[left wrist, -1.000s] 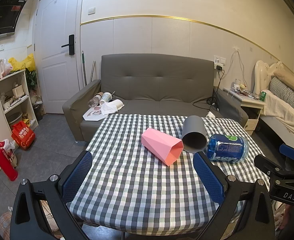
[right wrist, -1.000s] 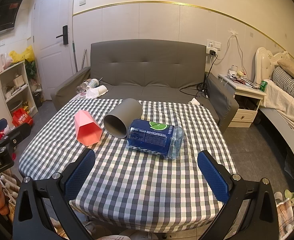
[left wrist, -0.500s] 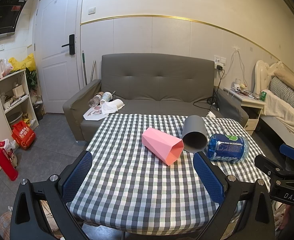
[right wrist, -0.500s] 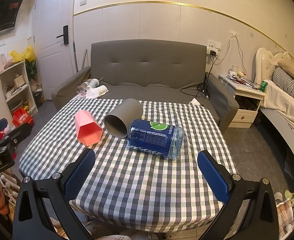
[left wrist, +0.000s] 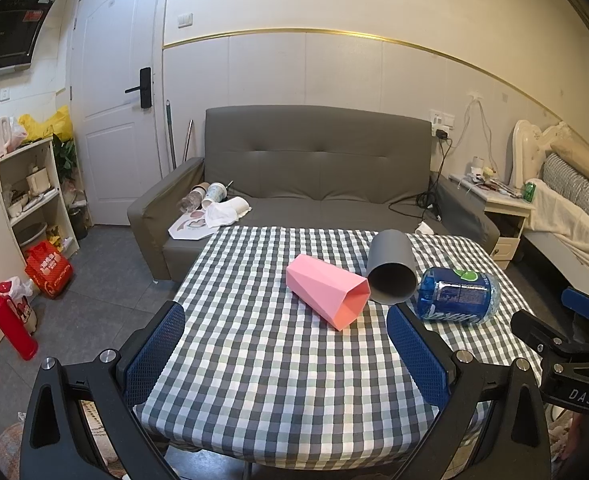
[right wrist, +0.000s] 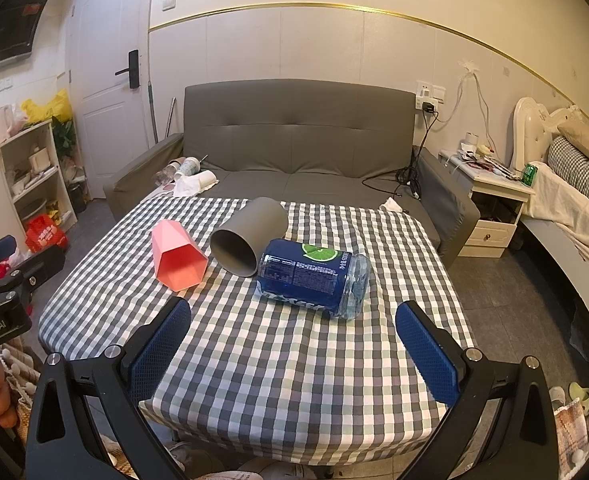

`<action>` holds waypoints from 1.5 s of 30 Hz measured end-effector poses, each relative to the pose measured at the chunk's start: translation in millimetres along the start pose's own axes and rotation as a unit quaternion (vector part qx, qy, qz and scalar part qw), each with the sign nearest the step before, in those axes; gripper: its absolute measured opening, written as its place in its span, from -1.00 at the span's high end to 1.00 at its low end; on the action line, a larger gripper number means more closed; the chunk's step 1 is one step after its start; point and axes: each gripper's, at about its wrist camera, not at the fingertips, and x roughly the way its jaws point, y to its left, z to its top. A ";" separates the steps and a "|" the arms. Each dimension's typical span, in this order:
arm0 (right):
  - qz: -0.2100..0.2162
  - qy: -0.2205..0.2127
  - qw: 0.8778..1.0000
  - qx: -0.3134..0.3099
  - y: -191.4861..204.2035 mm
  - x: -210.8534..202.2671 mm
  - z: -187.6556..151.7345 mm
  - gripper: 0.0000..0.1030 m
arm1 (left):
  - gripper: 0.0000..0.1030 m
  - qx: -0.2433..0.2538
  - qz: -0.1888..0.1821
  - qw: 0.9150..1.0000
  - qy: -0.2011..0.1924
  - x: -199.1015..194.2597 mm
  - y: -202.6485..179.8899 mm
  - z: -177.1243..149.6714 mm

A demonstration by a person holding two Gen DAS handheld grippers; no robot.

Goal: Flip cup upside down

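Grey sofa behind checked table

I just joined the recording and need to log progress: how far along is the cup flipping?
Nothing looks done yet. The pink cup, grey cup and blue bottle all lie on their sides on the table. Nothing is in hand: the left gripper and right gripper are open, short of the cups. Left: grasp a cup and set it mouth down.

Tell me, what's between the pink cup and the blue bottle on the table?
The grey round cup, lying on its side with its mouth facing the cameras, sits between the pink faceted plastic cup and the blue-labelled plastic bottle. The right wrist view shows it best.
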 end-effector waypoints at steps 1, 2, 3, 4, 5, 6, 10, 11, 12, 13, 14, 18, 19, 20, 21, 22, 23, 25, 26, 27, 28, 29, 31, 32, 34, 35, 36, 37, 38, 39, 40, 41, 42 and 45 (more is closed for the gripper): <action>-0.002 0.000 1.000 -0.003 4.0 2.3 1.8 -1.00 | -1.00 0.000 0.002 1.000 0.000 0.0 0.2 -0.6; -0.004 -0.001 1.000 -0.006 4.6 1.8 2.5 -1.00 | -1.00 0.001 0.004 1.000 0.000 -0.1 0.9 -1.5; -0.005 -0.001 1.000 -0.007 4.8 0.7 3.3 -1.00 | -1.00 0.001 0.005 1.000 0.000 -0.1 1.7 -2.2; 0.000 0.000 1.000 -0.009 5.1 0.3 5.2 -1.00 | -1.00 0.000 0.005 1.000 0.001 -0.3 2.8 -2.7; 0.007 0.004 1.000 -0.012 5.4 0.0 7.2 -1.00 | -1.00 -0.002 0.004 1.000 0.001 -0.3 4.3 -3.1; 0.009 0.006 1.000 -0.015 5.8 -0.1 9.5 -1.00 | -1.00 -0.002 0.005 1.000 0.002 -0.4 3.6 -2.7; 0.030 0.012 0.999 -0.036 10.6 3.3 24.0 -1.00 | -1.00 -0.006 0.006 1.000 0.009 4.4 12.3 7.0; 0.037 0.016 0.998 -0.046 14.0 5.7 28.6 -1.00 | -1.00 -0.011 0.011 1.000 0.014 8.5 16.2 12.1; 0.040 0.019 0.997 -0.058 18.0 9.4 33.6 -1.00 | -1.00 -0.016 0.021 0.999 0.020 13.4 19.7 14.2; 0.035 0.020 0.997 -0.073 23.0 14.0 39.6 -1.00 | -1.00 -0.019 0.029 0.999 0.026 18.1 23.3 16.9; 0.034 0.019 0.996 -0.084 27.0 17.1 43.9 -1.00 | -1.00 -0.023 0.031 0.999 0.032 24.6 27.9 19.3; 0.048 0.034 0.990 -0.127 51.9 41.3 63.7 -1.00 | -1.00 -0.047 0.039 0.997 0.053 46.3 48.1 27.3; 0.055 0.040 0.988 -0.136 59.6 48.6 67.1 -1.00 | -1.00 -0.055 0.042 0.996 0.060 51.9 55.6 27.4; 0.063 0.048 0.986 -0.145 67.7 56.7 70.0 -1.00 | -1.00 -0.060 0.046 0.995 0.066 56.8 61.0 27.9; 0.068 0.055 0.984 -0.154 75.6 64.6 72.1 -1.00 | -1.00 -0.068 0.047 0.994 0.073 61.8 68.4 27.9; 0.073 0.061 0.982 -0.162 83.4 72.0 73.7 -1.00 | -1.00 -0.077 0.048 0.993 0.079 65.7 75.6 27.9; 0.083 0.071 0.979 -0.171 93.2 81.3 75.1 -1.00 | -1.00 -0.085 0.051 0.992 0.083 69.5 80.3 28.1; 0.106 0.093 0.973 -0.185 112.2 101.8 77.9 -1.00 | -1.00 -0.098 0.059 0.989 0.091 77.1 90.1 29.1; 0.115 0.102 0.969 -0.192 119.2 110.3 77.9 -1.00 | -1.00 -0.103 0.067 0.988 0.093 80.1 94.8 29.2; 0.124 0.111 0.965 -0.203 128.1 120.0 78.1 -1.00 | -1.00 -0.105 0.077 0.987 0.093 82.3 98.9 29.2; 0.131 0.118 0.961 -0.212 134.7 128.1 76.9 -1.00 | -1.00 -0.108 0.085 0.986 0.092 84.0 102.9 29.3; 0.139 0.129 0.957 -0.220 142.1 137.3 76.2 -0.98 | -1.00 -0.111 0.086 0.986 0.093 87.0 106.7 30.5; 0.150 0.154 0.948 -0.233 155.7 157.4 74.6 -0.88 | -1.00 -0.122 0.081 0.984 0.099 93.5 114.8 30.1; 0.153 0.169 0.944 -0.240 160.4 168.3 73.3 -0.79 | -1.00 -0.126 0.079 0.984 0.101 95.9 117.5 29.3; 0.150 0.193 0.935 -0.256 167.3 188.4 68.8 -0.67 | -1.00 -0.129 0.075 0.983 0.108 102.7 121.4 29.3; 0.144 0.204 0.932 -0.264 171.4 197.8 65.0 -0.61 | -1.00 -0.130 0.073 0.983 0.111 106.0 123.0 28.8; 0.136 0.214 0.928 -0.273 174.4 206.5 61.7 -0.56 | -1.00 -0.131 0.073 0.982 0.113 108.9 124.3 28.6; 0.128 0.221 0.925 -0.281 177.0 213.6 58.9 -0.43 | -1.00 -0.130 0.073 0.982 0.114 111.0 124.2 27.9; 0.118 0.222 0.924 -0.289 178.9 219.3 56.6 -0.43 | -1.00 -0.132 0.074 0.982 0.114 113.2 125.4 27.9; 0.111 0.225 0.923 -0.293 179.1 224.0 55.5 -0.43 | -1.00 -0.133 0.073 0.982 0.116 115.3 125.8 27.9; 0.104 0.228 0.923 -0.293 178.8 228.6 53.9 -0.42 | -1.00 -0.134 0.072 0.981 0.120 118.2 126.7 27.7; 0.102 0.230 0.923 -0.291 178.2 232.8 53.4 -0.40 | -1.00 -0.135 0.070 0.981 0.122 119.9 126.6 27.3; 0.099 0.235 0.922 -0.290 177.4 237.4 53.2 -0.37 | -1.00 -0.135 0.069 0.981 0.125 122.0 125.3 26.8; 0.086 0.254 0.916 -0.300 177.9 248.7 50.5 -0.23 | -1.00 -0.131 0.067 0.981 0.128 124.5 122.3 26.9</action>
